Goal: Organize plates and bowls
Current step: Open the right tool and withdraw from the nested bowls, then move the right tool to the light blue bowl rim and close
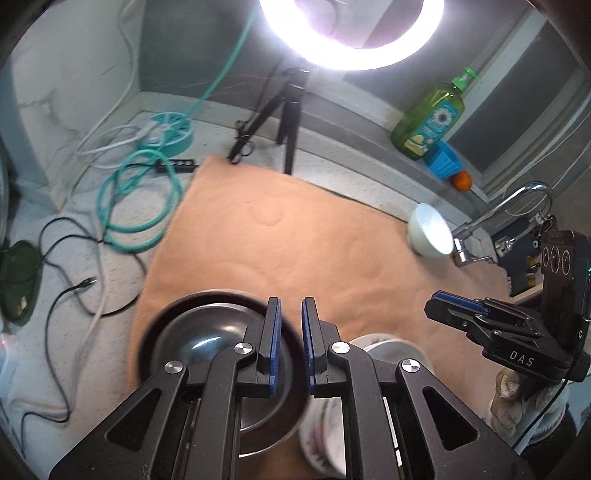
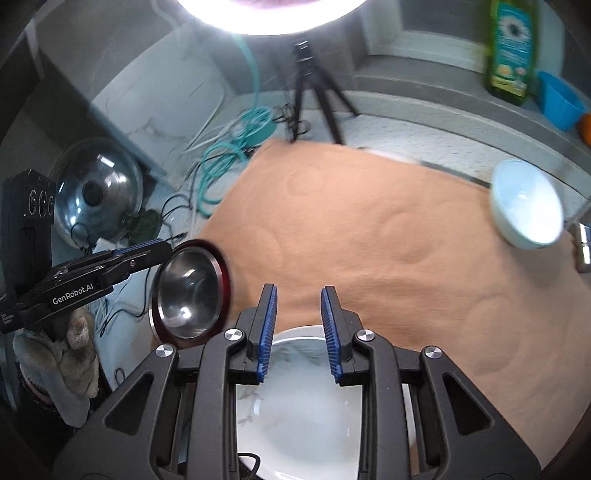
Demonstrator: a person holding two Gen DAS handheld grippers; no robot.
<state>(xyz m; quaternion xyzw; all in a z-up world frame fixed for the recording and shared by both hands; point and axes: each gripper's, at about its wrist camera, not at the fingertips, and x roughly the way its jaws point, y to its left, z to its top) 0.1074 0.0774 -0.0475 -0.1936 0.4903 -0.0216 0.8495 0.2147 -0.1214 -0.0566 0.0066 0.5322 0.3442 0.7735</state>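
A steel bowl (image 2: 190, 290) with a dark red rim is pinched at its rim by the left claw (image 1: 291, 341) and held tilted above the orange cloth (image 1: 295, 229) on the bench. The right claw (image 2: 298, 332) is spread over a white plate (image 2: 303, 402), gripping nothing. A pale bowl (image 2: 526, 203) is seen tilted at the cloth's far edge.

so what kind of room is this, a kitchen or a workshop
Most likely a home kitchen counter by a sink. A chrome faucet curves up at the right, a green dish soap bottle stands on the ledge, and bowls sit on an orange mat. The ring light suggests a recording setup.
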